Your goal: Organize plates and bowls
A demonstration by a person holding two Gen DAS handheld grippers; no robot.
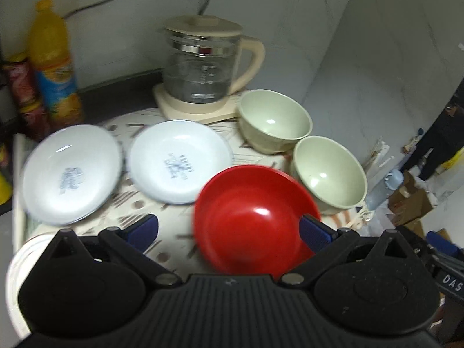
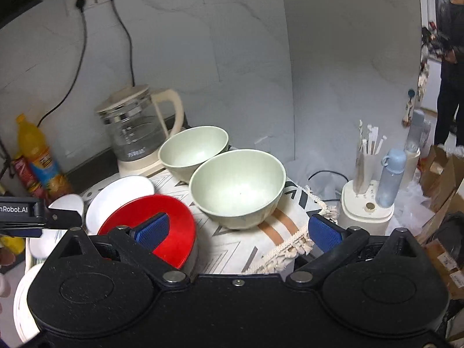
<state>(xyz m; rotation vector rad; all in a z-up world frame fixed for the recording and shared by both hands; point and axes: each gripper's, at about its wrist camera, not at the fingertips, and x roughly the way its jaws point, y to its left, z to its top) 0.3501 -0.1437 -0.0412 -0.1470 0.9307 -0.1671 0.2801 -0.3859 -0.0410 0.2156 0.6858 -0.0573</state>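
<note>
A red bowl [image 1: 252, 214] sits on the patterned mat [image 1: 174, 232], between the fingers of my left gripper [image 1: 229, 232], which is open; its right pad [image 1: 316, 232] overlaps the bowl's rim. Two white plates [image 1: 72, 174] [image 1: 179, 159] lie side by side further left. Two pale green bowls [image 1: 275, 121] [image 1: 329, 174] stand at the right. My right gripper [image 2: 239, 230] is open and holds nothing, just short of the nearer green bowl [image 2: 237, 185]. The second green bowl [image 2: 194, 148] stands behind it. The red bowl [image 2: 174, 226] lies past the right gripper's left finger [image 2: 153, 229].
A glass kettle [image 1: 203, 69] on a cream base stands at the back by the wall. An orange drink bottle [image 1: 52, 63] and a snack tube [image 1: 26, 98] stand at the left. A white round dish [image 2: 23, 304] is at the near left. A blue flask [image 2: 391, 177] and chopstick holder [image 2: 368, 153] stand right of the mat's fringed edge [image 2: 290, 246].
</note>
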